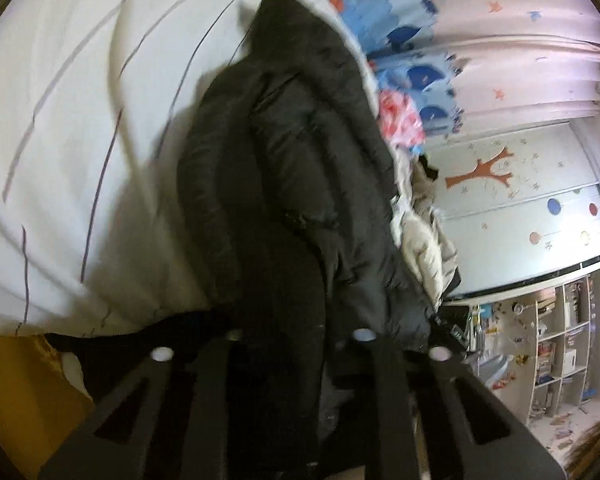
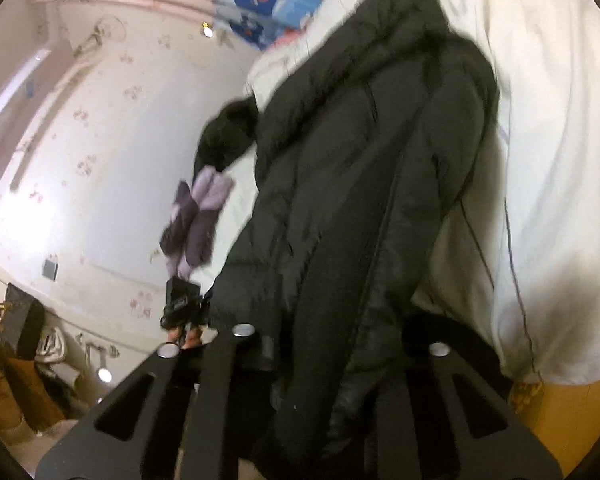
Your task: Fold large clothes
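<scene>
Holding the near hem of the coat (image 1: 284,184) in both claws, the person has it stretched away across the bed (image 1: 80,120), its far end toward the patterned pillows (image 1: 400,28). The left claw (image 1: 300,344) is clamped on the dark fabric bunched between its fingers; the right claw (image 2: 332,344) is likewise pinched on the hem, where the coat drapes out over the white sheet. The step in hand looks like carrying this hem up and over to fold the coat — best done with both claws level and moving together, so the puffy layers land square. The padding is slippery and thick, so a firm pinch matters; a lopsided lift would twist the fold — or drag the coat off the bed edge.
</scene>
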The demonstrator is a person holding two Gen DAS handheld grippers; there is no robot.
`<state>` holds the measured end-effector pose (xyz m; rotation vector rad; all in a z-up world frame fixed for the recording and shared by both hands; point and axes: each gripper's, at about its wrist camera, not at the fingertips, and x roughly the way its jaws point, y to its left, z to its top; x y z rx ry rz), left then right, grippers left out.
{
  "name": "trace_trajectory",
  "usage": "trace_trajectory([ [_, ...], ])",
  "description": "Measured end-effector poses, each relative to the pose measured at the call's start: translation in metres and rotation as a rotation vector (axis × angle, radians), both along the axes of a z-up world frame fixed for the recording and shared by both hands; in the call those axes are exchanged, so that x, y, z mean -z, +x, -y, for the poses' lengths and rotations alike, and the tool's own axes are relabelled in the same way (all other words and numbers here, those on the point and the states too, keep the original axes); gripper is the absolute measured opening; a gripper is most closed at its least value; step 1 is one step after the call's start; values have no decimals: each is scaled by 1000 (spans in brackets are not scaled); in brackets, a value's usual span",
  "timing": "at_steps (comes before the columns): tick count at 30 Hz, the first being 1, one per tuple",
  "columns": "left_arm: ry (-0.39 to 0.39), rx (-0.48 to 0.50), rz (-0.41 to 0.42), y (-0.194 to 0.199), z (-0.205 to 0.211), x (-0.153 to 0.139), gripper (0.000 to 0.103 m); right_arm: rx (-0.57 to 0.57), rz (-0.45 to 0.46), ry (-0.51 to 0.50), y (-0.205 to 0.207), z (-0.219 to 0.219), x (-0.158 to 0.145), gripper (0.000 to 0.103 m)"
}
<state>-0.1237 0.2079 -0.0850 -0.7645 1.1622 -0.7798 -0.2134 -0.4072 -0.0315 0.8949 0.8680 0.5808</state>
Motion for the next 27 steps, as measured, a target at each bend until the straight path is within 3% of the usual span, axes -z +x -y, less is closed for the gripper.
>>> trace_trajectory([
  [6,-18,-3,185,-24,-4,-90,10,28,139,14,-12,16,-59,8],
  [9,13,27,214,-41,-5,-106,10,9,156,-23,-32,21,-74,8],
  [12,107,161,171,-63,-1,-90,11,-30,78,-91,-56,29,-57,8],
  [14,197,226,68,-73,-8,-54,15,-40,-37,-158,-72,36,-25,10],
  [15,221,218,31,-75,-17,-41,22,-53,-93,-143,-78,40,-8,13],
  [16,231,191,6,-76,-27,-34,22,-57,-144,-123,-85,47,10,29],
  [17,239,155,1,-76,-39,-34,22,-25,-169,-114,-94,57,20,38],
  [19,253,32,53,-74,-68,-53,23,32,-182,-111,-105,73,20,38],
  [20,283,-32,92,-71,-80,-68,26,72,-167,-128,-109,83,11,43],
  [22,372,-109,196,-60,-88,-100,43,142,-124,-190,-106,98,-13,52],
  [24,478,-168,303,-42,-67,-127,72,194,-50,-277,-85,104,-46,62],
  [26,546,-186,387,-22,-36,-137,81,226,36,-296,-50,98,-74,77],
  [27,579,-190,426,-4,-7,-140,82,245,60,-313,-28,91,-84,79],
])
